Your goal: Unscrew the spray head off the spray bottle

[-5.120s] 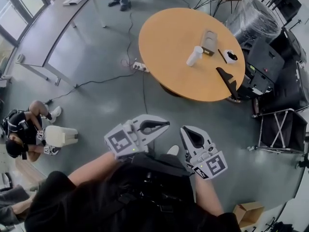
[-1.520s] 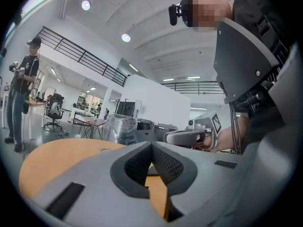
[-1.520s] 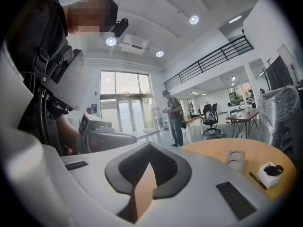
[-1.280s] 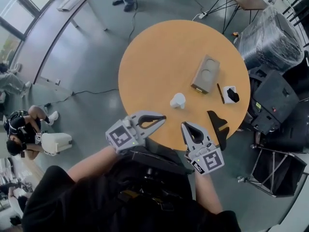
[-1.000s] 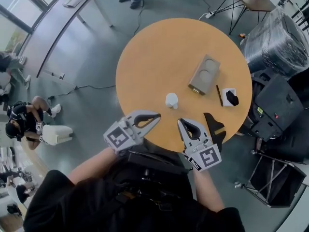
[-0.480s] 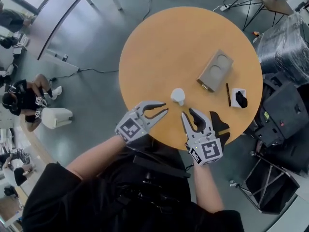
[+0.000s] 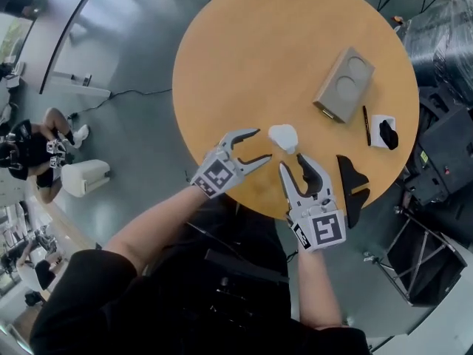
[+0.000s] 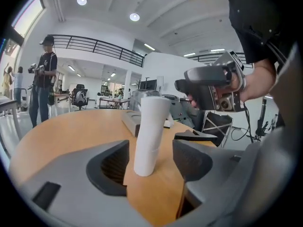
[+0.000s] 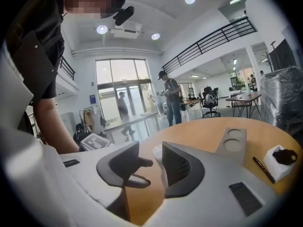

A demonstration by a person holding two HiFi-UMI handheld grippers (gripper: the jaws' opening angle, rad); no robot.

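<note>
A white spray bottle [image 7: 283, 135] stands upright near the front edge of the round wooden table [image 7: 251, 43]. My left gripper [image 7: 261, 145] is just left of it, and its jaws have just been opening wide. In the left gripper view the bottle [image 8: 150, 134] rises in line with the gap between the jaws, and neither pad touches it. My right gripper [image 7: 293, 163] sits just in front of the bottle; its jaws have also just been opening and stand partly apart and empty. In the right gripper view a sliver of the bottle [image 9: 157, 152] shows through that gap.
A grey two-hole cup tray [image 7: 344, 85], a pen [image 7: 366, 124] and a white block with a black piece on it [image 7: 383, 132] lie at the table's right. A black object [image 7: 353, 187] sits at the table's front-right edge. People are on the floor at far left.
Both grippers have come down and forward to the bottle at the table's front edge. Both sets of jaws were shut and now stand apart, the left much wider.
</note>
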